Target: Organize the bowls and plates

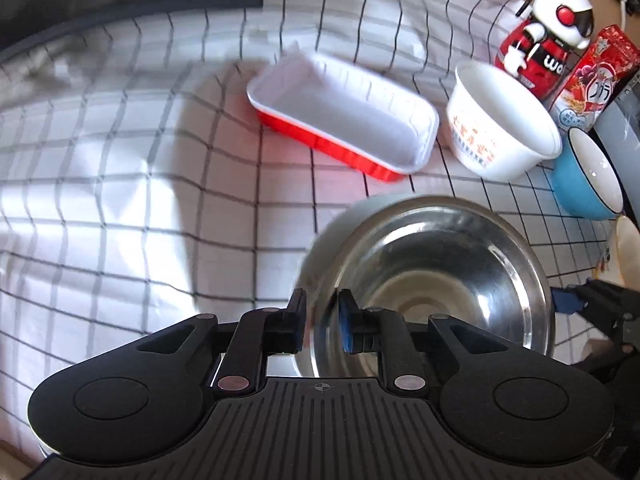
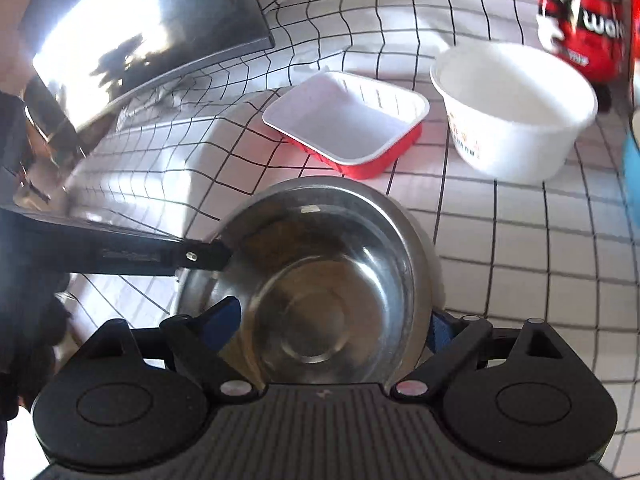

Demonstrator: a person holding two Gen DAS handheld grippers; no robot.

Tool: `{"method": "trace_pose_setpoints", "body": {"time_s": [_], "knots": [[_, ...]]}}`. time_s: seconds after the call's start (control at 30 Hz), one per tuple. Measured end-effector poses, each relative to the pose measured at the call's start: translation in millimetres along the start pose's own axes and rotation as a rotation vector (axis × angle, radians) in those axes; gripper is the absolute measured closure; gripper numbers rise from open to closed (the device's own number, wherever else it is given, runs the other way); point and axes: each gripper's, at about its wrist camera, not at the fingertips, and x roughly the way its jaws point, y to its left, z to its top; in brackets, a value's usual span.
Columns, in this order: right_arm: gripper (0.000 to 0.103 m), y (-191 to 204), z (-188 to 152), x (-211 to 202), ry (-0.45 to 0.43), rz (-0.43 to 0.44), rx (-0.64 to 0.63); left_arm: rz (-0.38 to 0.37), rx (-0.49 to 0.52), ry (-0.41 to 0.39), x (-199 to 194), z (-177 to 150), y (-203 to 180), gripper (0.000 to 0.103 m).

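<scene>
A steel bowl (image 1: 432, 276) sits inside a pale outer bowl (image 1: 340, 224) on the checked cloth. My left gripper (image 1: 322, 316) is shut on the steel bowl's left rim. In the right wrist view the steel bowl (image 2: 316, 280) lies between the wide-open fingers of my right gripper (image 2: 336, 320), which grips nothing; the left gripper's finger (image 2: 200, 258) reaches in on its left rim. A red tray with white inside (image 1: 344, 114) (image 2: 348, 124), a white paper bowl (image 1: 500, 124) (image 2: 516, 112) and a blue bowl (image 1: 588, 176) stand beyond.
A red and white robot-shaped bottle (image 1: 544, 36) (image 2: 584, 20) and a red snack packet (image 1: 596, 76) stand at the far right. A dark shiny panel (image 2: 132, 32) lies at the far left. The checked cloth (image 1: 120, 200) covers the table.
</scene>
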Motion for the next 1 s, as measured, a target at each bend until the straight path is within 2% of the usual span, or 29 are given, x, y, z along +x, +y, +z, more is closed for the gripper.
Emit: {"method": "trace_pose_setpoints", "body": {"time_s": [0.1, 0.23, 0.37, 0.47, 0.53, 0.6, 0.77, 0.9, 1.0], "knots": [[0.01, 0, -1, -6, -0.033, -0.034, -0.043, 0.035, 0.038, -0.055, -6, -2, -2, 0.072], [0.007, -12, -2, -4, -0.048, -0.081, -0.046, 0.049, 0.02, -0.047, 1, -5, 5, 0.066], [0.007, -31, -3, 13, 0.036, 0.019, 0.07, -0.01, -0.045, 0.001, 16, -5, 15, 0.064], [0.005, -34, -6, 23, 0.072, 0.086, 0.123, -0.058, -0.086, 0.034, 30, -3, 21, 0.067], [0.005, -32, -7, 27, 0.081, 0.09, 0.123, -0.084, -0.087, 0.049, 36, -3, 20, 0.069], [0.004, -31, -8, 30, 0.089, 0.102, 0.12, -0.109, -0.087, 0.062, 40, -3, 18, 0.062], [0.004, -35, -7, 31, 0.109, 0.136, 0.146, -0.087, -0.072, 0.102, 44, 1, 9, 0.059], [0.004, -52, -8, 25, 0.1, 0.157, 0.213, -0.118, -0.08, 0.148, 50, 5, -3, 0.059], [0.004, -70, -11, 16, 0.073, 0.132, 0.252, -0.152, -0.054, 0.157, 56, 9, -24, 0.059]]}}
